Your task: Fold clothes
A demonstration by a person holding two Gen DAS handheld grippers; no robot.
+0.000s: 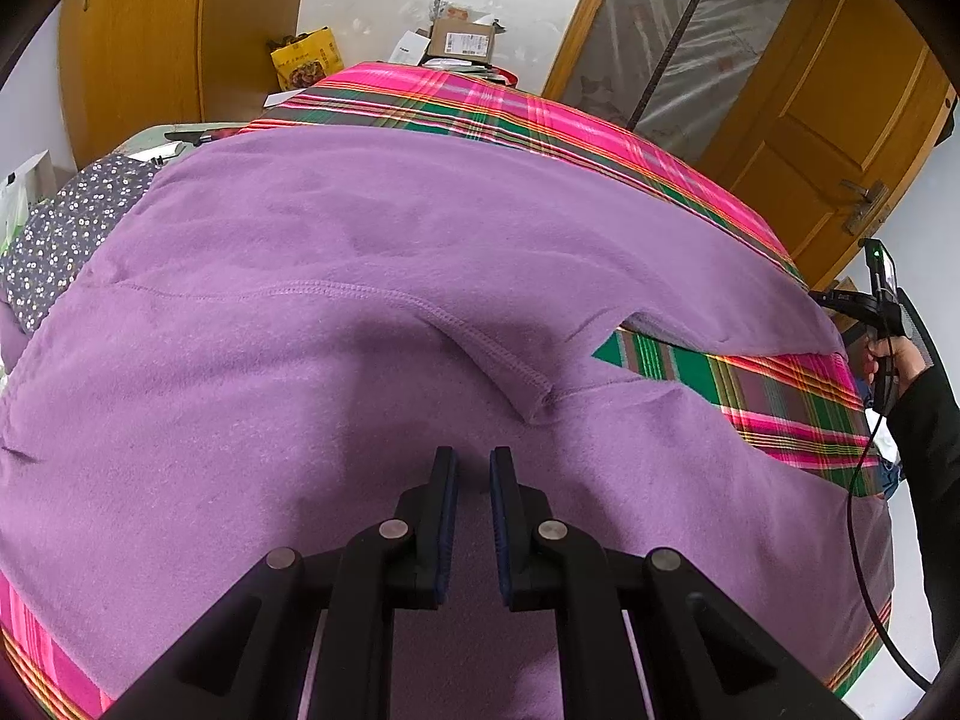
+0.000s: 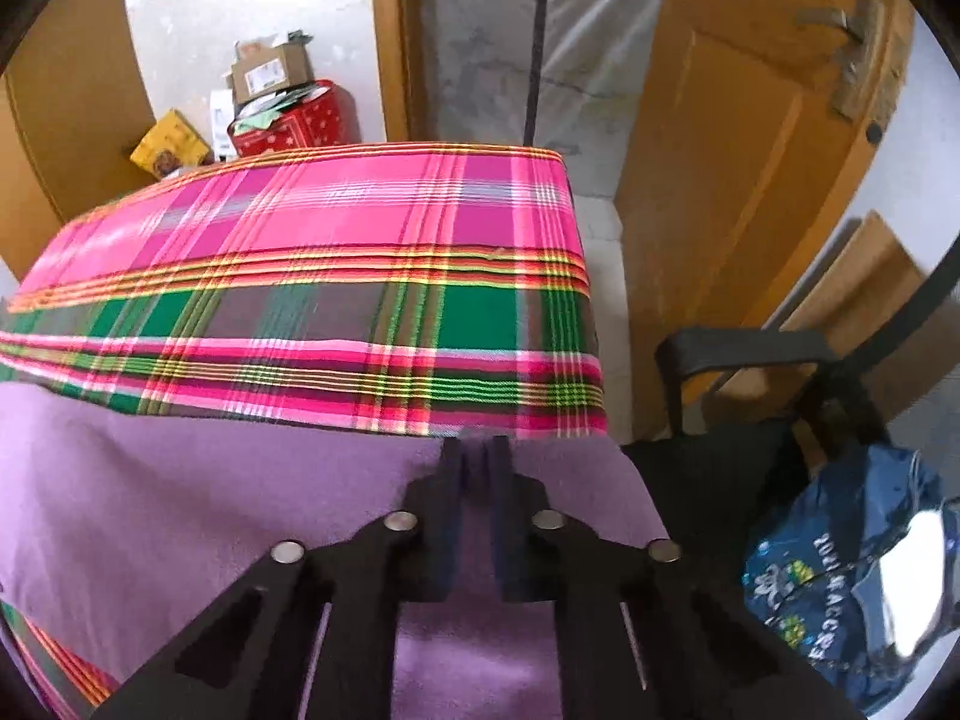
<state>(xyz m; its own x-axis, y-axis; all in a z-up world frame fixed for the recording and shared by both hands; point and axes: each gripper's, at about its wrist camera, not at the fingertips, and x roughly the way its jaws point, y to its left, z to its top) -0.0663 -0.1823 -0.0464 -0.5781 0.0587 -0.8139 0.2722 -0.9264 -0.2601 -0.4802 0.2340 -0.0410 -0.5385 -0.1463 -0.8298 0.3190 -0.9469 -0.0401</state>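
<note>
Through the left wrist camera, a purple garment (image 1: 336, 276) is seen spread flat over a surface covered with a pink and green plaid cloth (image 1: 540, 120); whether this surface is a bed or a table cannot be told. A sleeve of the garment is laid out toward the right edge, where a wedge of plaid is exposed. The left tongs (image 1: 474, 462) are held over the garment with a narrow gap between the pads, and no fabric is seen pinched between them. At the far right, a hand (image 1: 888, 360) in a dark sleeve is seen on a black handle. Through the right wrist camera, the right tongs (image 2: 478, 450) are seen closed on the garment's edge (image 2: 478, 468) near the right edge of the plaid cloth. A black chair (image 2: 744, 360) and a blue bag (image 2: 852, 564) are seen beyond that edge.
</note>
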